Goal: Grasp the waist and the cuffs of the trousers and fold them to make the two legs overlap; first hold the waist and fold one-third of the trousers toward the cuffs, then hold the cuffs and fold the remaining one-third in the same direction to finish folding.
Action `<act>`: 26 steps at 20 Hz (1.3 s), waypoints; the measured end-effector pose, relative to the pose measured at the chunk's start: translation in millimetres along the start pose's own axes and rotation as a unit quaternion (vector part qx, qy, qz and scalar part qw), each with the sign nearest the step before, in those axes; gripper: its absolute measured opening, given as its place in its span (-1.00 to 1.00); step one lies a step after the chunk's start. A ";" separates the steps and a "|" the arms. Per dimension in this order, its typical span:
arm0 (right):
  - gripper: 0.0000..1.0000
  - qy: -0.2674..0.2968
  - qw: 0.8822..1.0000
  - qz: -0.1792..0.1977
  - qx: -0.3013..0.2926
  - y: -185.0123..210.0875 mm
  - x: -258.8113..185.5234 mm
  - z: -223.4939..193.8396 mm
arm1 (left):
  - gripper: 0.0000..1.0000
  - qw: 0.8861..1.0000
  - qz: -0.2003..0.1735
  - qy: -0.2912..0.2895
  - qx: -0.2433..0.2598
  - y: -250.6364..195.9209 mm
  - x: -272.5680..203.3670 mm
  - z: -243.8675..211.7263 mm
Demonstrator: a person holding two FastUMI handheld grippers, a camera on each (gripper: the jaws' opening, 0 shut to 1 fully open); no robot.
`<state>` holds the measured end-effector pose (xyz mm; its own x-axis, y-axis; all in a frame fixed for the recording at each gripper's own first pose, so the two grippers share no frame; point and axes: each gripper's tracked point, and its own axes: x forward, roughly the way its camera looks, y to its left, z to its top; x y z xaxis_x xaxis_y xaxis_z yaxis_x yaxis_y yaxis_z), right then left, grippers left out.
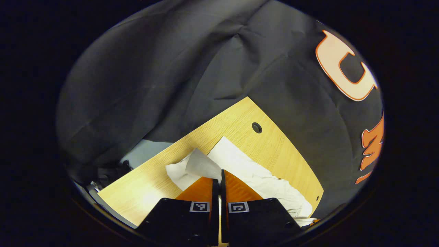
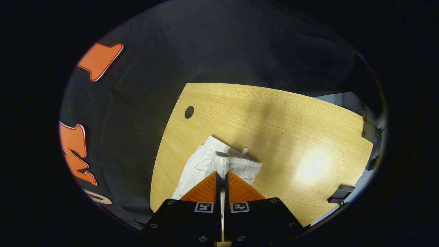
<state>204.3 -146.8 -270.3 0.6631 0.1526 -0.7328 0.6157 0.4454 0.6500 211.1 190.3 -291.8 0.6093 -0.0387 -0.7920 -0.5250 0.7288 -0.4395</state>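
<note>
Both tongs are pinching the white crumpled cotton trousers [image 1: 247, 168] lying on the light wooden desk [image 1: 271, 144]: left tongs [image 1: 219, 178] gripping a cuff, right tongs [image 2: 222, 178] gripping the gathered waist at lower centre, probably so the legs can be overlapped.

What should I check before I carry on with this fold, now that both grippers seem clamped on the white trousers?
1. Left gripper closed on the trousers: ok, cloth pinched at the tips.
2. Right gripper closed on the gathered waistband: ok.
3. Both layers caught in each pinch: cannot tell, the fingers hide it.
4. Legs overlapping neatly: not ok, cloth lies crumpled in the left gripper view.
5. Free wooden table ahead to lay the fold: ok.
6. Cloth near the table hole: ok, it lies apart from it.
</note>
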 end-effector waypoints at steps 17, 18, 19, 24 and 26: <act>-0.93 -0.001 1.000 0.030 -0.009 96.1 78.8 31.6 | -0.80 0.998 -0.016 0.014 0.063 -46.8 107.7 39.8; -0.91 0.003 0.999 0.035 -0.008 98.6 82.6 29.4 | -0.82 0.998 -0.014 0.015 0.066 -49.5 108.4 40.8; -0.84 0.007 0.999 0.039 -0.010 99.2 81.0 27.4 | -0.53 0.997 -0.013 0.019 0.069 -50.6 106.9 36.3; -0.22 -0.017 0.998 0.022 -0.052 87.3 76.7 40.2 | 0.52 0.993 -0.012 0.006 0.116 -65.5 93.6 39.9; 0.00 -0.023 0.997 0.007 -0.073 71.6 68.5 43.0 | 0.87 0.989 -0.001 -0.004 0.147 -68.3 84.0 42.6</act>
<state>312.1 -142.3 -265.4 0.6926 0.1210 -0.7111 0.5390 0.5682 0.6218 323.5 166.4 -310.2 0.6161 -0.0359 -0.7869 -0.3282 0.8965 -0.2978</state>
